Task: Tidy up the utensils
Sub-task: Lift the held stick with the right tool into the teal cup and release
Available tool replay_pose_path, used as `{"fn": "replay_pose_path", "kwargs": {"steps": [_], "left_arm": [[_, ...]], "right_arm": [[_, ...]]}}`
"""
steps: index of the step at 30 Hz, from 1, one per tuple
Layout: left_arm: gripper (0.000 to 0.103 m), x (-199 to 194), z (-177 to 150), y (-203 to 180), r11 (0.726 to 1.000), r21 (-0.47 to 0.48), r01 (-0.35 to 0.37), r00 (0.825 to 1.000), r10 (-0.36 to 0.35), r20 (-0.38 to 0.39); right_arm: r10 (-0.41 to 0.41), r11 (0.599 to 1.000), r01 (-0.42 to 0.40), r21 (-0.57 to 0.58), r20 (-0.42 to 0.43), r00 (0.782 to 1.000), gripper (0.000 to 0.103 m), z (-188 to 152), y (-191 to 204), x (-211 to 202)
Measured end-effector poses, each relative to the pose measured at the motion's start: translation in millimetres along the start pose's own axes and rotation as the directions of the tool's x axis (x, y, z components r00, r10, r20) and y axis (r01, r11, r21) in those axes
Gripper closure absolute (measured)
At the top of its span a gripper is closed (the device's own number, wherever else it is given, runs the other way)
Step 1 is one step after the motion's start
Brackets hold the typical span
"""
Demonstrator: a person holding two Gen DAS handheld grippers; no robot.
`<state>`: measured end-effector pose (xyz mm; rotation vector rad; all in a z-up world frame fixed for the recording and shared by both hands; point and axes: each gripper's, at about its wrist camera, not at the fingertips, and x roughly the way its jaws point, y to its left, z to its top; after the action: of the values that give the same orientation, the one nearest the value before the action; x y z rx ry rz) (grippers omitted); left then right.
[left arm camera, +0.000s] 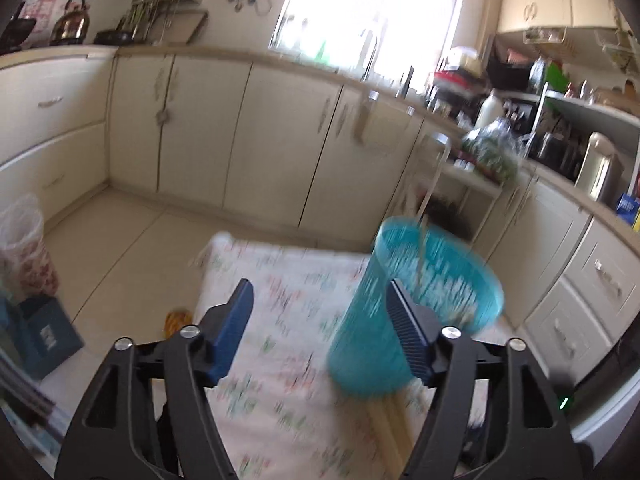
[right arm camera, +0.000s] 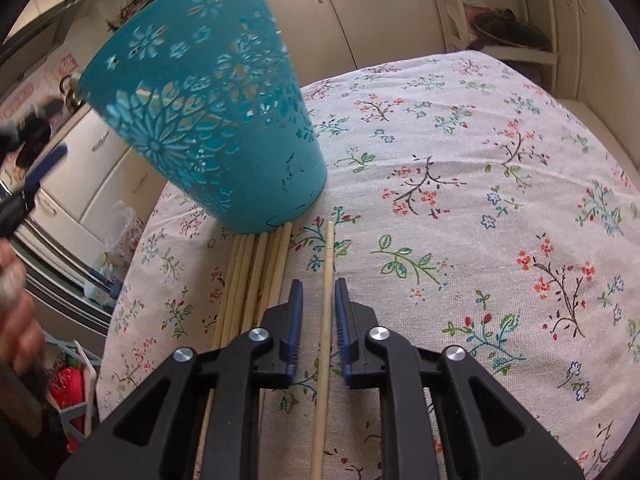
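A teal plastic basket (right arm camera: pixel 208 112), tapered and round with flower-shaped cut-outs through its wall, stands tilted on the bench (right arm camera: pixel 460 168), its base resting on the far ends of a bundle of pale wooden chopsticks (right arm camera: pixel 256 276). In the blurred left wrist view, at least one chopstick (left arm camera: pixel 430 196) rises out of the basket's open mouth; the rest of its contents cannot be made out. The bench is covered by a white cloth printed with small red, blue and green sprigs. The bundle lies flat, just in front of the basket. A single chopstick (right arm camera: pixel 326 320) lies just beside the bundle, apart from the basket. The right tool (right arm camera: pixel 319 292) has its jaws slightly apart on either side of this single stick, not pressing it. The left tool (left arm camera: pixel 320 300) stands wide apart and empty, just beside the basket.
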<state>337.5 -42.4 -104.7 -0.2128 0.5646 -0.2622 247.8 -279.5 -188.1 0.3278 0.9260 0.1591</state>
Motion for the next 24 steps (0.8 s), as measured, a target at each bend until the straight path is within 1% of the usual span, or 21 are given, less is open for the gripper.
{"fn": "replay_pose_path", "kwargs": {"steps": [1, 2, 3, 5, 6, 8, 10, 13, 15, 17, 18, 19, 21, 22, 23, 24], "left_arm": [[0.034, 2.9, -11.5, 3.9, 1.000, 0.003, -0.012, 0.999, 0.012, -0.030], [0.034, 7.9, -26.8, 7.9, 1.000, 0.004, -0.026, 0.997, 0.026, -0.077], [0.034, 11.2, -35.6, 10.5, 1.000, 0.000, -0.028, 0.994, 0.028, -0.107], [0.033, 19.4, -53.6, 13.5, 1.000, -0.004, -0.027, 0.985, 0.026, -0.168], [0.032, 22.9, -58.4, 12.7, 0.999, -0.001, -0.034, 0.982, 0.033, -0.184], [0.028, 29.7, -66.1, 10.9, 0.999, 0.007, -0.033, 0.977, 0.034, -0.211], [0.027, 34.4, -71.9, 9.6, 0.999, 0.013, -0.037, 0.974, 0.039, -0.224], [0.026, 37.4, -79.0, 12.4, 0.999, 0.000, -0.038, 0.970, 0.036, -0.242], [0.023, 38.6, -79.1, 13.5, 0.999, -0.011, -0.037, 0.970, 0.033, -0.241], [0.022, 43.5, -81.3, 12.9, 0.999, -0.013, -0.041, 0.966, 0.037, -0.257], [0.022, 46.6, -82.3, 12.6, 0.999, -0.011, -0.042, 0.961, 0.037, -0.273], [0.022, 47.1, -82.4, 12.3, 0.999, -0.009, -0.043, 0.961, 0.039, -0.274], [0.022, 46.9, -81.7, 12.1, 0.999, -0.009, -0.043, 0.961, 0.039, -0.274], [0.022, 47.7, -82.1, 12.3, 0.999, -0.011, -0.042, 0.960, 0.037, -0.279], [0.022, 48.4, -82.6, 12.7, 0.999, -0.013, -0.041, 0.958, 0.035, -0.284], [0.022, 49.3, -82.6, 12.6, 0.999, -0.014, -0.041, 0.958, 0.035, -0.285]], "right_arm": [[-0.012, 1.000, 0.012, -0.015, -0.001, 1.000, 0.085, -0.4, 3.1, 0.3], [-0.031, 0.999, 0.031, -0.041, -0.003, 1.000, 0.085, -1.0, 6.8, 0.0], [-0.045, 0.997, 0.045, -0.058, -0.005, 0.999, 0.085, -1.6, 9.1, -0.2], [-0.095, 0.989, 0.094, -0.117, -0.008, 0.995, 0.090, -4.0, 15.7, -0.9], [-0.125, 0.981, 0.122, -0.152, -0.006, 0.992, 0.095, -4.6, 19.0, -0.2], [-0.179, 0.959, 0.175, -0.225, 0.004, 0.984, 0.096, -5.7, 26.6, 1.7], [-0.181, 0.958, 0.177, -0.226, 0.002, 0.983, 0.096, -6.0, 25.4, 0.1], [-0.177, 0.966, 0.169, -0.197, -0.024, 0.984, 0.096, -6.4, 20.0, -4.5], [-0.192, 0.956, 0.182, -0.231, -0.020, 0.981, 0.096, -8.2, 23.3, -3.3], [-0.218, 0.939, 0.204, -0.277, -0.021, 0.976, 0.096, -6.9, 29.5, -0.8], [-0.214, 0.941, 0.200, -0.274, -0.024, 0.976, 0.097, -5.8, 28.8, -0.3], [-0.197, 0.952, 0.183, -0.247, -0.032, 0.980, 0.098, -3.9, 24.6, -0.7], [-0.143, 0.979, 0.133, -0.154, -0.049, 0.989, 0.098, -0.4, 11.1, -4.2], [-0.101, 0.991, 0.096, -0.096, -0.053, 0.993, 0.098, 0.7, 2.7, -8.1], [-0.044, 0.999, 0.043, -0.024, -0.040, 0.998, 0.098, 1.9, -7.0, -16.4], [-0.001, 1.000, 0.001, 0.019, -0.020, 1.000, 0.098, 3.1, -12.4, -24.0]]}}
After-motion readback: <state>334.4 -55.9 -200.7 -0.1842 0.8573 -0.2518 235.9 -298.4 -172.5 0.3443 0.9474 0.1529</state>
